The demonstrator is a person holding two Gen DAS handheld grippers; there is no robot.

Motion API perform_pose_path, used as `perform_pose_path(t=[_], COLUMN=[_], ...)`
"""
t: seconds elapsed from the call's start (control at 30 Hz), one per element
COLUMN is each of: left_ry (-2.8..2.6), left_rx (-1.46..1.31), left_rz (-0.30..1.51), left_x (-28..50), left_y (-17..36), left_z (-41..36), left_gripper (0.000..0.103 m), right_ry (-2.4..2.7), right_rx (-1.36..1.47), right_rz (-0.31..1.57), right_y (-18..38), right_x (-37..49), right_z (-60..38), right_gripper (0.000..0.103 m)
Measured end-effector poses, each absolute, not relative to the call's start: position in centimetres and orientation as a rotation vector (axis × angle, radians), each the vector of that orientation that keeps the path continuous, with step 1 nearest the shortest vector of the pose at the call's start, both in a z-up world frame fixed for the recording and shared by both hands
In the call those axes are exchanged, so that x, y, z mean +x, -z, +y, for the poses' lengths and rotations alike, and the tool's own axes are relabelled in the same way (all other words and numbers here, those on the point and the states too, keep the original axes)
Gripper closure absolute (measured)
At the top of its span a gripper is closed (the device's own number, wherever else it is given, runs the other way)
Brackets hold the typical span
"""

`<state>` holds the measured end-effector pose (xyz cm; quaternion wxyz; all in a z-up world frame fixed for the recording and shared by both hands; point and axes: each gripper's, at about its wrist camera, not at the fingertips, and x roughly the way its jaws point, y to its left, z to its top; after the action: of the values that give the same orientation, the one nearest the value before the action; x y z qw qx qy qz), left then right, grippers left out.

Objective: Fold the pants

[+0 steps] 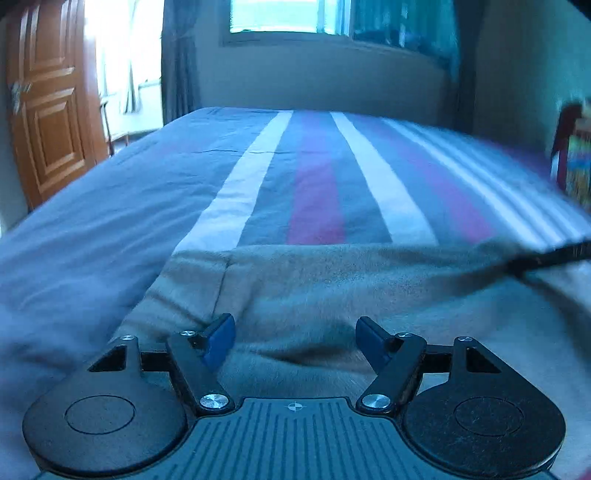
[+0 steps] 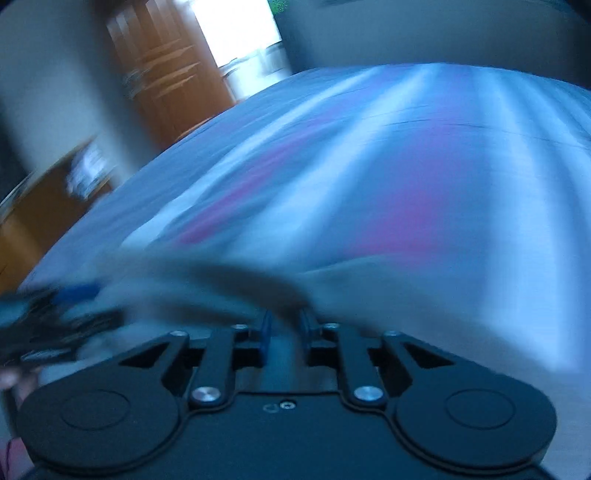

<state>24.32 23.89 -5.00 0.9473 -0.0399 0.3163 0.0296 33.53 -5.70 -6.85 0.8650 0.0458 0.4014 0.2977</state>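
A: Where are the pants?
B: The grey pants (image 1: 332, 291) lie on the striped bedspread (image 1: 317, 177), right under and ahead of the left gripper (image 1: 295, 332), whose blue pads are spread wide with nothing between them.
A: And the right gripper (image 2: 284, 328)?
B: Nearly closed, pinching a grey fold of the pants (image 2: 236, 280); that view is blurred. A wooden door (image 1: 48, 110) stands far left.

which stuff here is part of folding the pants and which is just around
Job: grey pants; left gripper, open over them; right gripper, closed on a fold of them.

Just around: striped bedspread, wooden door, window.
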Motion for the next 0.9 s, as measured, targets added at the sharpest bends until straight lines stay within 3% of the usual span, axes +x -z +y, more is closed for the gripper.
perform_pose_path(t=[0.03, 0.13, 0.33, 0.43, 0.5, 0.63, 0.7, 0.77, 0.9], left_ry=[-0.080, -0.061, 0.065, 0.015, 0.008, 0.014, 0.005, -0.014, -0.060], left_rx=[-0.093, -0.161, -0.079, -0.056, -0.088, -0.093, -0.078, -0.069, -0.057], left_rz=[0.614, 0.550, 0.657, 0.766, 0.744, 0.735, 0.737, 0.739, 0.749], left_x=[23.4, 22.2, 24.9, 24.7, 23.3, 22.2, 22.1, 22.4, 22.5], left_y=[4.2, 2.6, 3.5, 6.4, 6.6, 7.0, 7.0, 7.1, 6.3], left_z=[23.8, 22.7, 15.9, 16.0, 17.0, 17.8, 17.5, 17.1, 16.7], left_gripper=[0.030, 0.030, 0.030, 0.026, 0.025, 0.025, 0.025, 0.023, 0.022], right_ry=[-0.574, -0.477, -0.555, -0.492, -0.431, -0.289, -0.178, -0.087, 0.099], right_rx=[0.124, 0.172, 0.238, 0.154, 0.189, 0.258, 0.275, 0.340, 0.367], right_rz=[0.852, 0.785, 0.742, 0.761, 0.770, 0.731, 0.717, 0.701, 0.664], right_y=[6.6, 4.8, 4.0, 5.0, 5.6, 5.0, 5.1, 5.2, 4.7], right_x=[33.8, 32.6, 29.8, 29.6, 29.6, 27.4, 26.1, 24.7, 21.8], right_z=[-8.1, -13.6, -12.1, -12.1, -15.6, -26.4, -32.3, -38.1, -46.2], right_gripper=[0.103, 0.079, 0.073, 0.060, 0.060, 0.043, 0.045, 0.054, 0.054])
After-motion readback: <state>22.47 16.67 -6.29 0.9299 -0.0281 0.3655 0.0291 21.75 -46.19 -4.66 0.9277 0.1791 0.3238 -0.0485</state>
